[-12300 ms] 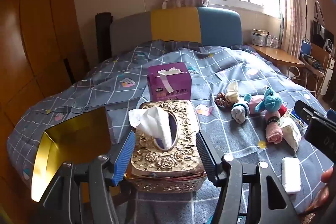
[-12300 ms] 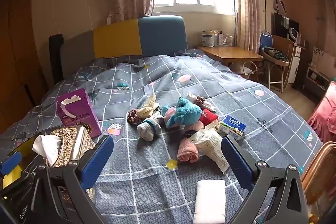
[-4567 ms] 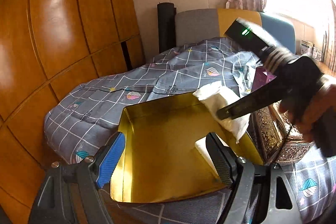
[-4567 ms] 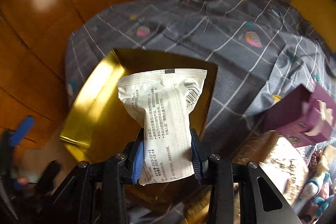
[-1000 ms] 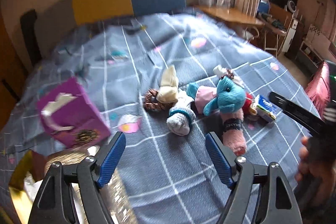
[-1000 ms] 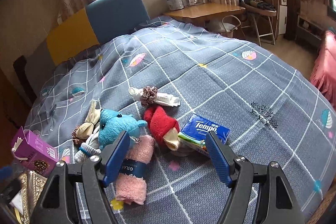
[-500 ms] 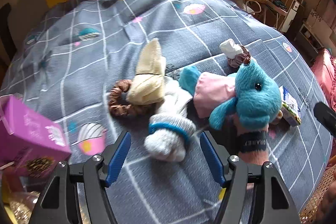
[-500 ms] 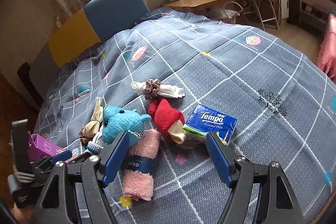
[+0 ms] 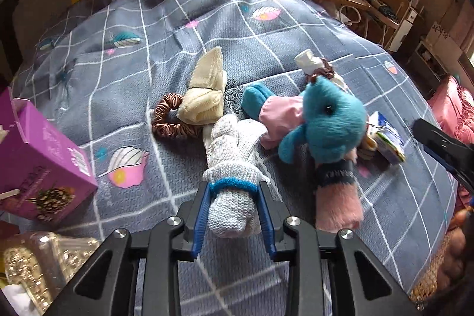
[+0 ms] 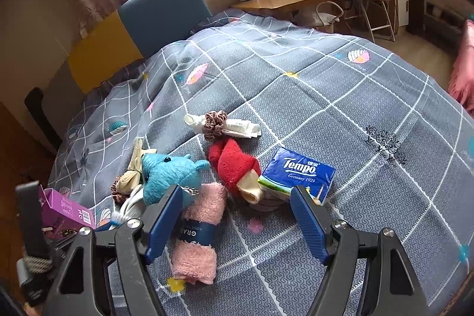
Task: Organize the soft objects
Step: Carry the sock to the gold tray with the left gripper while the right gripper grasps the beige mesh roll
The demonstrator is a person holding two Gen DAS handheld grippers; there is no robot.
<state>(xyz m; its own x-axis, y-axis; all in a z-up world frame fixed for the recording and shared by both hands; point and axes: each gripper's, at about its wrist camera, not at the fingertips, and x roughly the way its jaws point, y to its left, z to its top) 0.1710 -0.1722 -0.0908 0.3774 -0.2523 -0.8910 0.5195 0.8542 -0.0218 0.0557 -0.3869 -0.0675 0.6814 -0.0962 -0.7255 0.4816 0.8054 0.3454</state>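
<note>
Two grippers are working over a grey checked bedspread [image 10: 370, 85]. The left gripper [image 9: 234, 191] is squeezing a rolled grey sock [image 9: 232, 176] with a blue band, its blue fingers pressing on both sides of the roll near the band, and the sock is lying on the bedspread just beside a blue plush toy [image 9: 328, 123] in a pink dress. Beyond the sock a cream sock [image 9: 204, 96] is resting against a brown scrunchie [image 9: 166, 120], and a purple tissue box [image 9: 38, 165] is sitting well to the left, with an ornate gold tissue holder [image 9: 38, 259] at the lower left edge. The right gripper [image 10: 237, 212] is hovering with its fingers spread wide and holding nothing, above a rolled pink towel [image 10: 198, 236] with a dark band, a red sock [image 10: 237, 165] and a blue tissue pack [image 10: 299, 173], which is touching the red sock. Farther back a white roll [image 10: 237, 126] is lying inside a small brown scrunchie [image 10: 214, 123].
</note>
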